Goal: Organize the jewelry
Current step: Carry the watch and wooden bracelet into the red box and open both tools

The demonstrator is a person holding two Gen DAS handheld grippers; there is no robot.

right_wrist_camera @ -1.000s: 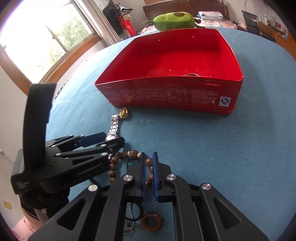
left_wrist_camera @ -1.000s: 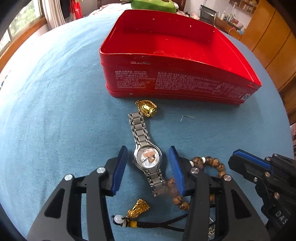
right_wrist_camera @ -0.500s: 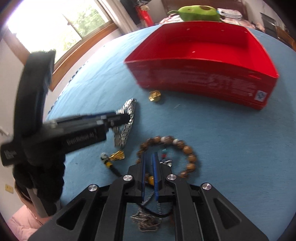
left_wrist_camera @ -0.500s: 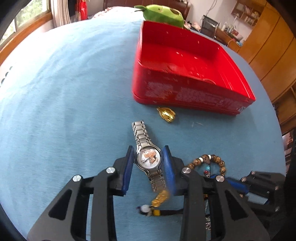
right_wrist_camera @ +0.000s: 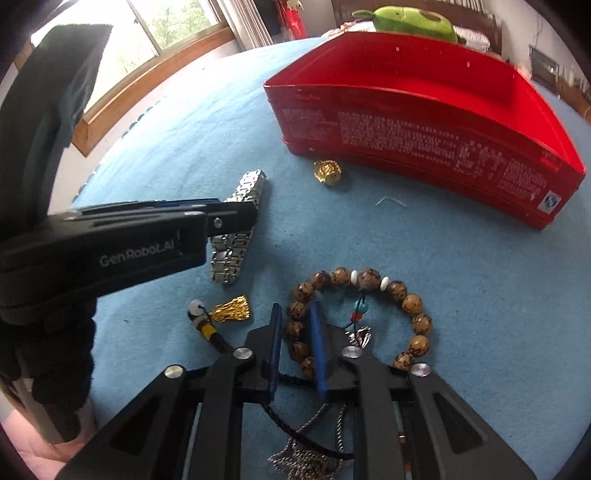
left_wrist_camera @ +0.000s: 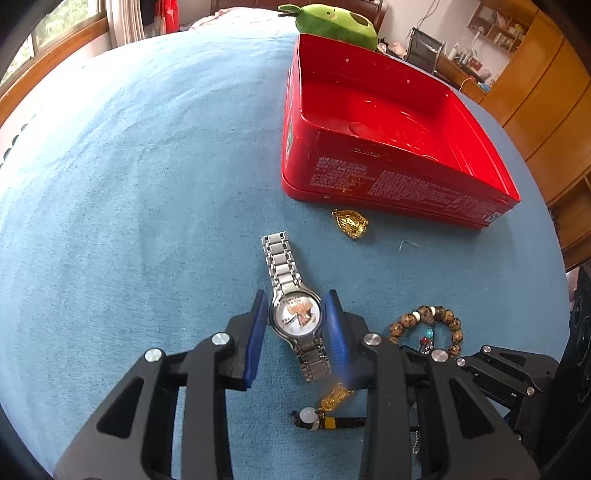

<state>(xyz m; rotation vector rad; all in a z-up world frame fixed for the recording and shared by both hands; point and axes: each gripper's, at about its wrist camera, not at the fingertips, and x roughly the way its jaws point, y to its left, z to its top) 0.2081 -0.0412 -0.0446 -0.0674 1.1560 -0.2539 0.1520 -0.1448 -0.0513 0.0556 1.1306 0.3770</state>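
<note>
A silver watch (left_wrist_camera: 295, 314) lies on the blue cloth; my left gripper (left_wrist_camera: 295, 325) is shut on its round case, band sticking out both ways. It also shows in the right wrist view (right_wrist_camera: 240, 229). My right gripper (right_wrist_camera: 297, 343) is closed on the left side of a brown bead bracelet (right_wrist_camera: 369, 314), beads between its blue pads. A gold pendant (left_wrist_camera: 351, 223) lies by the open red tin (left_wrist_camera: 369, 177). A gold charm on a black cord (right_wrist_camera: 232, 312) lies left of the bracelet.
A green plush toy (left_wrist_camera: 332, 22) sits behind the tin. A silver chain (right_wrist_camera: 306, 461) lies under the right gripper. A small white scrap (right_wrist_camera: 389, 201) lies on the cloth. Wooden cabinets stand at the right, a window at the left.
My left gripper closed from wide open onto the watch case. My right gripper pulled back and its jaws now sit around the bracelet's beads. Both views shifted left of the tin.
</note>
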